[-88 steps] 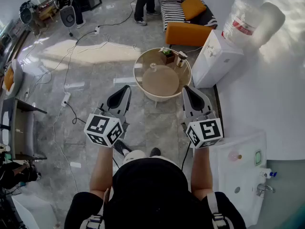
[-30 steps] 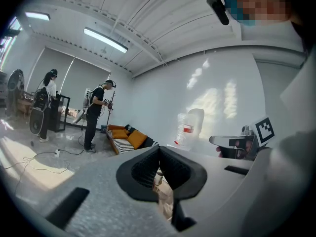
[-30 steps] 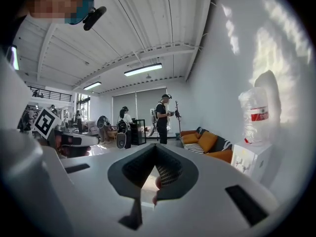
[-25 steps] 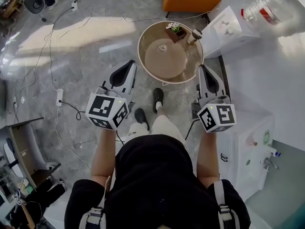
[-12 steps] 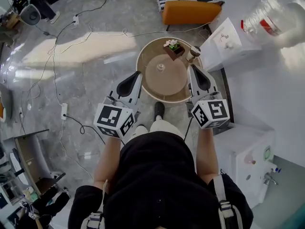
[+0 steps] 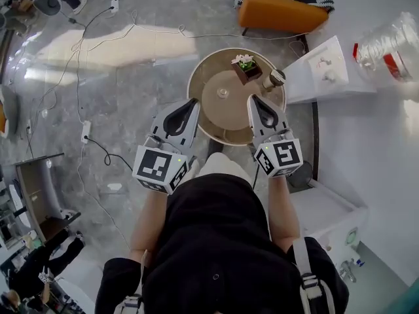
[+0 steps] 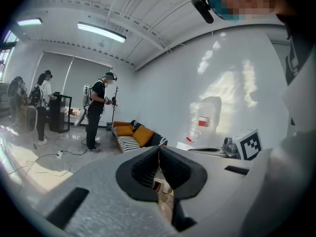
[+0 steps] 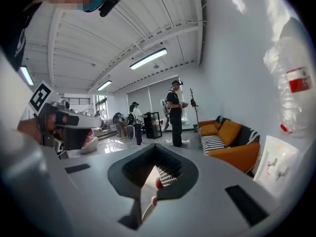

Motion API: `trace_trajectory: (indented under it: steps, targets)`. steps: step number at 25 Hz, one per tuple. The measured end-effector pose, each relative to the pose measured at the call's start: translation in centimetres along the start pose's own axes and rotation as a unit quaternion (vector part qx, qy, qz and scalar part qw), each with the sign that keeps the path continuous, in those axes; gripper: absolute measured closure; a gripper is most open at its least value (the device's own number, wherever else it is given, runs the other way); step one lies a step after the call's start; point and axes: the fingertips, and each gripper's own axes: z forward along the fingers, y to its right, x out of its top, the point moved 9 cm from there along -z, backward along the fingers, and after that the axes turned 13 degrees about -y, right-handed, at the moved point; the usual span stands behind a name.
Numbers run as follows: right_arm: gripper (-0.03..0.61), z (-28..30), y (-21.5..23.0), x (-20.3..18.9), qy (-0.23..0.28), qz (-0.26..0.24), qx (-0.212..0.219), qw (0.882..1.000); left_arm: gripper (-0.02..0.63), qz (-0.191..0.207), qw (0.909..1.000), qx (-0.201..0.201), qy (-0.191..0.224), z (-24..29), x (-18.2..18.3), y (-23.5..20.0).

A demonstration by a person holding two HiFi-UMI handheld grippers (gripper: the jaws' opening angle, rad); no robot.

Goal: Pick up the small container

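Observation:
A round low table (image 6: 222, 120) stands just ahead of me in the head view. At its middle sits a small clear container (image 6: 223, 93). A brown planter box with flowers (image 6: 246, 67) and a lidded jar (image 6: 275, 78) stand at its far side. My left gripper (image 6: 192, 103) reaches over the table's near-left rim, short of the small container. The right gripper (image 6: 251, 99) hangs over the near-right part, to the right of it. Both are shut and hold nothing; the left gripper view (image 7: 159, 152) and the right gripper view (image 8: 155, 147) show the jaws meeting.
An orange sofa (image 6: 281, 12) stands beyond the table. A white cabinet (image 6: 324, 67) and a big water bottle (image 6: 389, 41) are at the right by the wall. Cables and a power strip (image 6: 86, 131) lie on the floor to the left. Other people stand across the room.
The person has walked up to the table. Both grippers, earlier short of it over the floor, now reach over its near rim, still shut.

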Motion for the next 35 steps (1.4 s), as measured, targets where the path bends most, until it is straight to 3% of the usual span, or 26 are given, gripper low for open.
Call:
trace_trajectory:
  steps: [4,10,19,23,28,35]
  targets:
    - [0.575,1.9,1.5,-2.4,-0.015,0.01,0.019,1.0,0.595,-0.012,0.9999,0.008,-0.009,2.0,-1.1,0.0]
    - [0.575,5.1,2.7,-5.4,-0.034,0.003,0.012,0.999,0.595,-0.013,0.9996,0.003,-0.025,5.6,-3.1,-1.5]
    - [0.575,10.0,3.5,-11.6,-0.096,0.01,0.028,0.995,0.595,-0.047,0.9963,-0.035,-0.064,11.6,-10.0,-4.6]
    - [0.572,12.8,3.4,-15.2,-0.121,0.021,0.032,0.992,0.595,-0.037,0.994,-0.057,-0.086,14.1,-13.6,-5.5]
    - [0.513,16.5,4.0,-19.8,-0.149,0.041,0.011,0.988,0.595,-0.023,0.9907,-0.071,-0.114,17.1,-16.2,-7.6]
    - [0.372,22.1,5.8,-27.2,-0.214,0.029,0.003,0.976,0.595,-0.02,0.9863,-0.085,-0.14,21.8,-20.7,-10.8]
